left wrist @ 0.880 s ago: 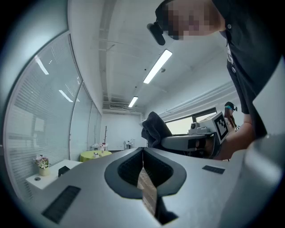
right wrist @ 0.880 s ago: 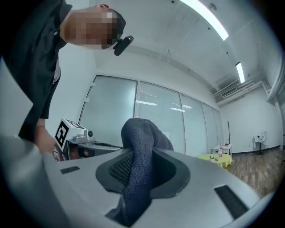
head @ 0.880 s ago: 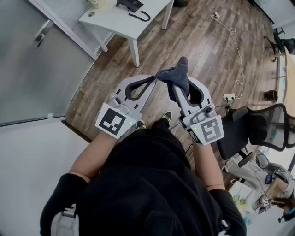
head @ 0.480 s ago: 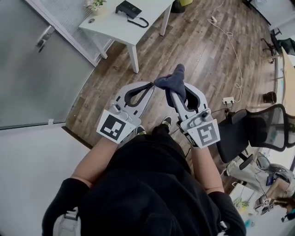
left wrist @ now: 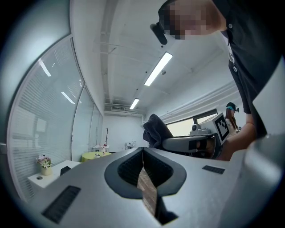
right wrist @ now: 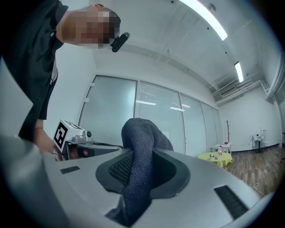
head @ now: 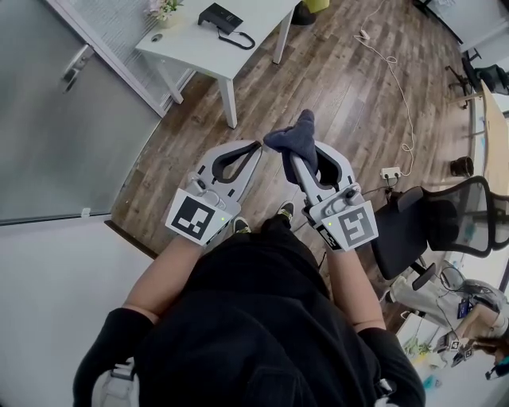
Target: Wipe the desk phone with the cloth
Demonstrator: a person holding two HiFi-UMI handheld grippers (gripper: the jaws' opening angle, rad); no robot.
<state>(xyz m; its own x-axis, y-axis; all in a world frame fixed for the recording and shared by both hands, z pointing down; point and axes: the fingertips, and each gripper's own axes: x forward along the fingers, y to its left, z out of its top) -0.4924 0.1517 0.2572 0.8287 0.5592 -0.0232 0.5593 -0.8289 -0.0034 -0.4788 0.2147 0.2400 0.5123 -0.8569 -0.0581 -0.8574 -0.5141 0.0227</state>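
The black desk phone [head: 220,17] with its coiled cord lies on a white table [head: 191,49] at the top of the head view, far from both grippers. My right gripper [head: 301,151] is shut on a dark blue-grey cloth [head: 297,139], which bunches up above the jaws and also shows in the right gripper view as the cloth [right wrist: 140,156]. My left gripper [head: 256,148] is shut with nothing in it; in its own view the left gripper [left wrist: 142,153] has the jaws meeting at the tips. Both are held in front of the person's body over the wooden floor.
A small flower pot [head: 161,8] and a round object [head: 156,36] sit on the white table beside the phone. A glass wall with a door handle [head: 76,60] runs along the left. A black office chair [head: 433,226] stands at the right, and a white cable with a power strip [head: 390,172] lies on the floor.
The view has shifted so the white table and phone show more fully at the top. Both grippers stay together before the body, the right still holding the cloth.
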